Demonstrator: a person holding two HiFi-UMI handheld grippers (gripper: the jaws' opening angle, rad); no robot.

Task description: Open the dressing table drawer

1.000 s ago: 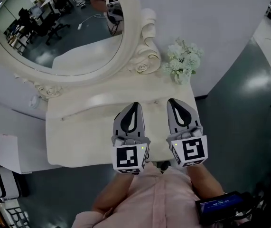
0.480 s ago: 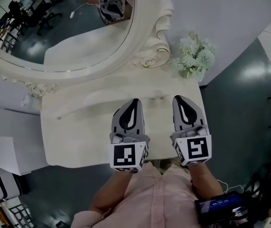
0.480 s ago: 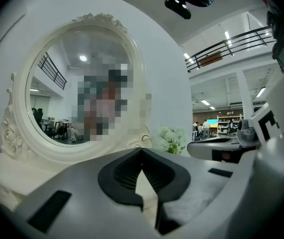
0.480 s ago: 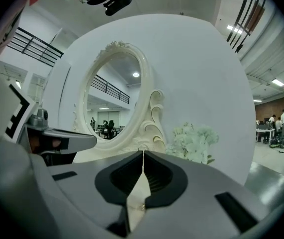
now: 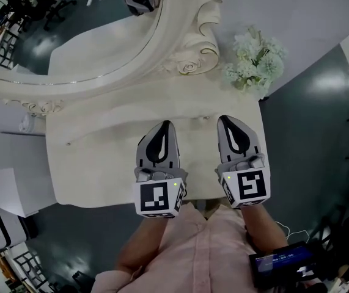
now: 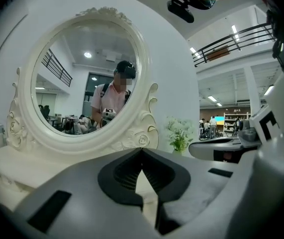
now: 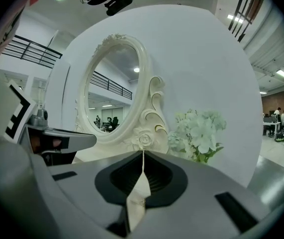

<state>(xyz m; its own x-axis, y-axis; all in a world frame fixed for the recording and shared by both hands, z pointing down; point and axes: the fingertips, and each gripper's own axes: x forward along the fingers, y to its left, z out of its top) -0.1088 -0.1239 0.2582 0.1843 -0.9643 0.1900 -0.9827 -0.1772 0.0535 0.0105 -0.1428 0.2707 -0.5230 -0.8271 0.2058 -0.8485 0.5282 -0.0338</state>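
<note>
The cream dressing table (image 5: 95, 163) lies below me, seen from above; its drawer front is hidden under the top. My left gripper (image 5: 167, 123) and right gripper (image 5: 224, 118) hover side by side over the front part of the table top, pointing at the oval mirror (image 5: 88, 35). Both are shut with nothing between the jaws. In the left gripper view the left gripper (image 6: 142, 148) has its tips meeting in front of the mirror (image 6: 87, 78). The right gripper view shows the right gripper (image 7: 142, 151) with its tips together below the mirror's carved frame (image 7: 144, 138).
White flowers (image 5: 253, 63) stand at the table's back right corner, beside the mirror frame. A white cabinet (image 5: 6, 191) sits left of the table. Dark floor (image 5: 308, 133) lies to the right. A dark device (image 5: 281, 264) hangs by my pink shirt (image 5: 205, 249).
Both grippers have sunk a little and drawn closer to the table's front edge, staying shut. The mirror and flowers have slid upward in the head view.
</note>
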